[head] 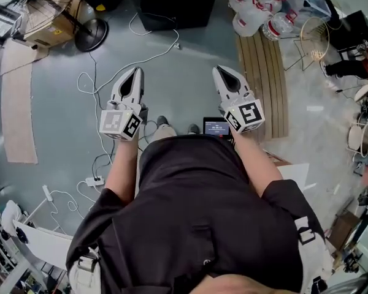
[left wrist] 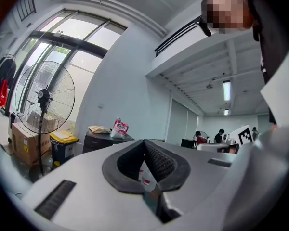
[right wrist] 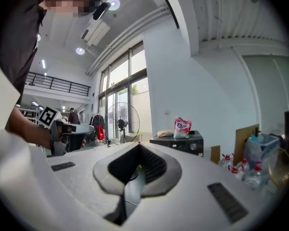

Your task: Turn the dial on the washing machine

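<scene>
Grey floor point(head: 190, 84), washing machine point(right wrist: 178, 144) well ahead of L fingers point(head: 124, 86), R fingers point(head: 222, 86), both closed, empty

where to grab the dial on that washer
Take the dial by its round rim, coming straight at the front of the washer, jaws either side. It faces outward at that front's right end, so likely only the rim gives purchase. The right gripper is shut; open it first.
</scene>
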Available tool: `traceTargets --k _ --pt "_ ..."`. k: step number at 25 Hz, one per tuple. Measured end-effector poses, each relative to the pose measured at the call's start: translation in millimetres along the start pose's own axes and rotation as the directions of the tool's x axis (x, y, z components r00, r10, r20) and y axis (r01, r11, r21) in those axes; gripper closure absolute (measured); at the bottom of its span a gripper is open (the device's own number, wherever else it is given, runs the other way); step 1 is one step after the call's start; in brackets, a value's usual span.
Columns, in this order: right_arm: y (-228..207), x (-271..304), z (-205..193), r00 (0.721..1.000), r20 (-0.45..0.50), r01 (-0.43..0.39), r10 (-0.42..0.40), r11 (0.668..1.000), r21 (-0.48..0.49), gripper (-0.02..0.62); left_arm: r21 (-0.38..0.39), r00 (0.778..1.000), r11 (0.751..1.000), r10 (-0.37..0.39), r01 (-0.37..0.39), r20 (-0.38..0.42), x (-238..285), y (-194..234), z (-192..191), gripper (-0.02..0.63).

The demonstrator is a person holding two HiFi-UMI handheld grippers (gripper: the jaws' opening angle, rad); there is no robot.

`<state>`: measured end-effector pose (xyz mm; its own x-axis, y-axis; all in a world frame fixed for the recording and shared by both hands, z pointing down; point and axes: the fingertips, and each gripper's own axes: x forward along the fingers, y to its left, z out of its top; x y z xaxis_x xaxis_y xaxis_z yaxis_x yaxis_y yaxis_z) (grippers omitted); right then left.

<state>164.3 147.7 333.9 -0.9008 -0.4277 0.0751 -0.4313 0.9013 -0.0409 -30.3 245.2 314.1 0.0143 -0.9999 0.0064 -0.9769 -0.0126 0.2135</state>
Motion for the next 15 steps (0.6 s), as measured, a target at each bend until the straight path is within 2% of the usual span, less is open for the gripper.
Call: traceTargets --k 3,8,15 --pt "-26.3 -24.9 -9.9 0.999 0.004 0.036 -0.036 0.997 0.075 0.592 0.009 0.999 1.0 -0.026 0.026 -0.026 3.5 -28.1 -10.5 0.611" --pt "-27.6 -47.0 -21.6 1.0 0.005 0.025 -0.026 0.991 0.133 0.592 -0.057 0.998 0.998 -0.041 0.039 -0.042 -4.3 -52.6 -27.4 0.611" --pt "-33.2 -64.3 -23.2 0.999 0.017 0.027 -0.029 0.99 0.14 0.592 -0.012 0.997 0.998 -0.058 0.057 -0.06 -5.5 -79.1 -31.5 0.611"
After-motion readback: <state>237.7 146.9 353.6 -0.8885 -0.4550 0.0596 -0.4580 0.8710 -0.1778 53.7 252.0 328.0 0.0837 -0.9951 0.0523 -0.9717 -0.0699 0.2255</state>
